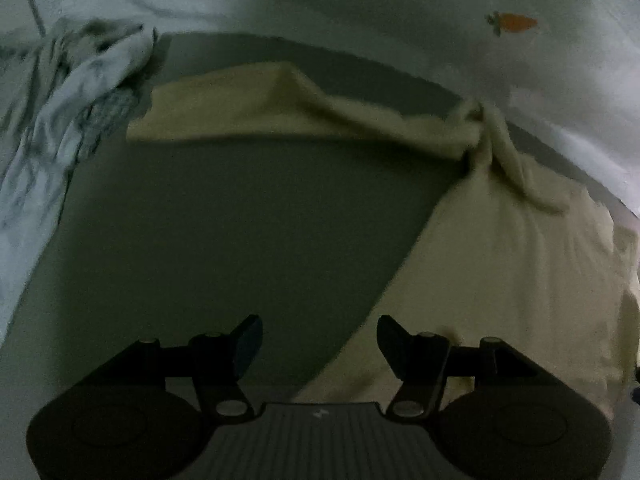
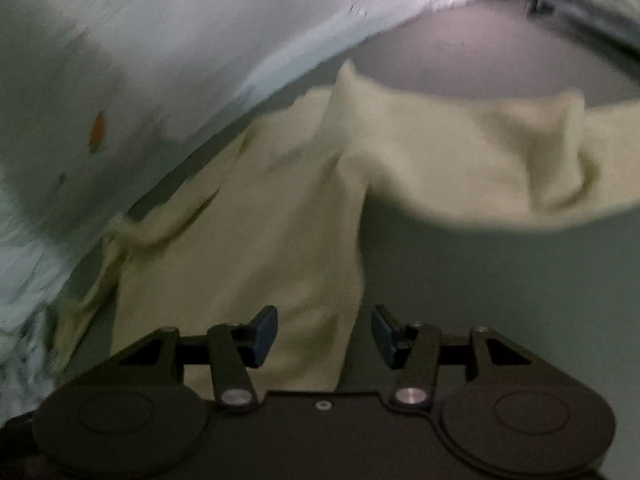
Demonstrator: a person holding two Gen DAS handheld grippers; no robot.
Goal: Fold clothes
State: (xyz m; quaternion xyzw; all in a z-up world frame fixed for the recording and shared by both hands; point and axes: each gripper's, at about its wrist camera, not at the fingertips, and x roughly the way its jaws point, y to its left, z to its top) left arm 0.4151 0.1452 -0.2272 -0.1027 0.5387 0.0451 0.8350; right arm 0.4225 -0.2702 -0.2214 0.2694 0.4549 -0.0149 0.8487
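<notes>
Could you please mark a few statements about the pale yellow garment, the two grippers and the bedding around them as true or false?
1. The left gripper is clamped on the pale yellow garment. False: its jaws stand apart with nothing between them.
2. The right gripper is open. True.
3. The garment lies fully flat. False: one part is bunched and twisted, a strip trailing from it across the grey surface.
4. A crumpled white cloth lies beside the grey surface. True.
5. The carrot print is on the yellow garment. False: it is on the pale sheet.
</notes>
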